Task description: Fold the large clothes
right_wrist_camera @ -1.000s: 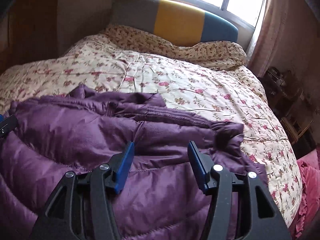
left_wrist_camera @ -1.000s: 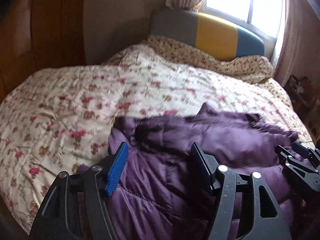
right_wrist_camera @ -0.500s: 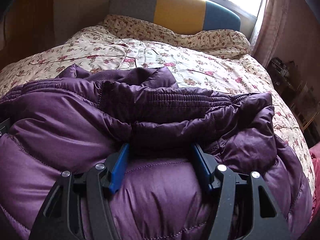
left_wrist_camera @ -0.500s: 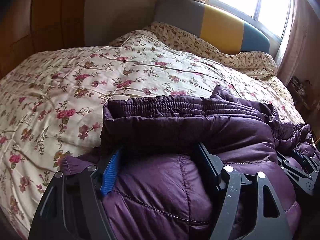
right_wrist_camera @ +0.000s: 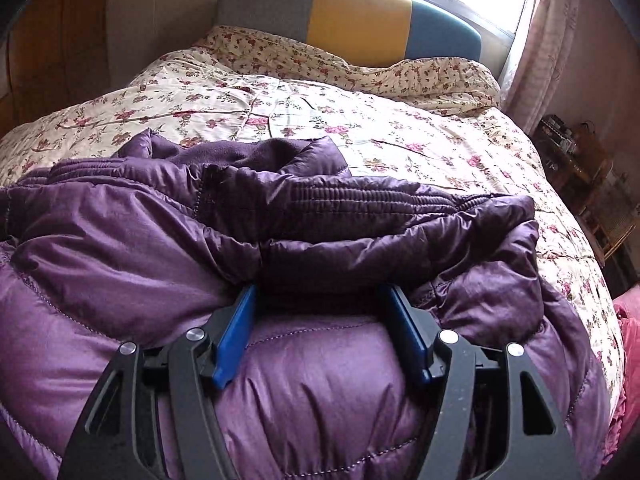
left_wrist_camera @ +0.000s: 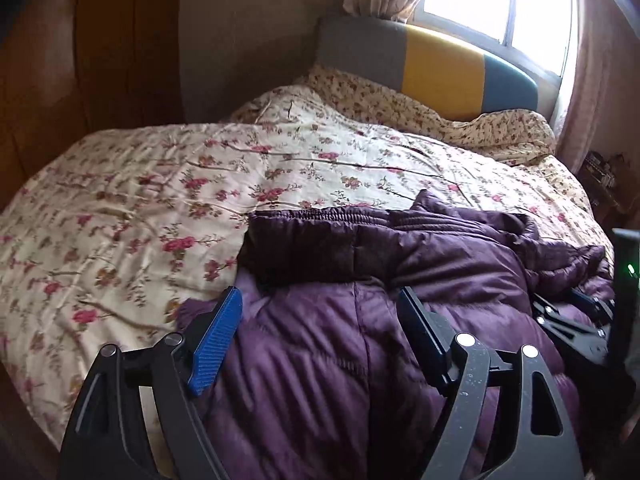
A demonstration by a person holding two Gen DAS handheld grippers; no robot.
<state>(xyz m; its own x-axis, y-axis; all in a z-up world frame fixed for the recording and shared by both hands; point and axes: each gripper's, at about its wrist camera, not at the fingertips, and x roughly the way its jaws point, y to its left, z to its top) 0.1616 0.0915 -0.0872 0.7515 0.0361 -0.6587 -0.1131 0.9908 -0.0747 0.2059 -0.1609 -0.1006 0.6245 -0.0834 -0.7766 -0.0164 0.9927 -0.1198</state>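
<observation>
A large purple puffer jacket [left_wrist_camera: 360, 344] lies bunched on the bed, its ribbed hem folded across the top. My left gripper [left_wrist_camera: 320, 304] is open, its blue-padded fingers set wide just above the jacket's left part. In the right wrist view the jacket [right_wrist_camera: 160, 248] fills the foreground. My right gripper [right_wrist_camera: 322, 292] is open, its fingertips pushed under a fold of the jacket. The right gripper also shows at the right edge of the left wrist view [left_wrist_camera: 568, 312].
The bed is covered by a floral quilt [left_wrist_camera: 160, 200] [right_wrist_camera: 400, 120], with a grey, yellow and blue headboard [left_wrist_camera: 436, 64] under a bright window. Wooden wardrobe at left [left_wrist_camera: 80, 60]. A cluttered shelf [right_wrist_camera: 576, 152] and pink cloth [right_wrist_camera: 628, 340] stand at right.
Both grippers pushed forward into the jacket, bunching it up. The left gripper has since lifted back a little, its fingertips free of the fold. The right stays tucked under the fold.
</observation>
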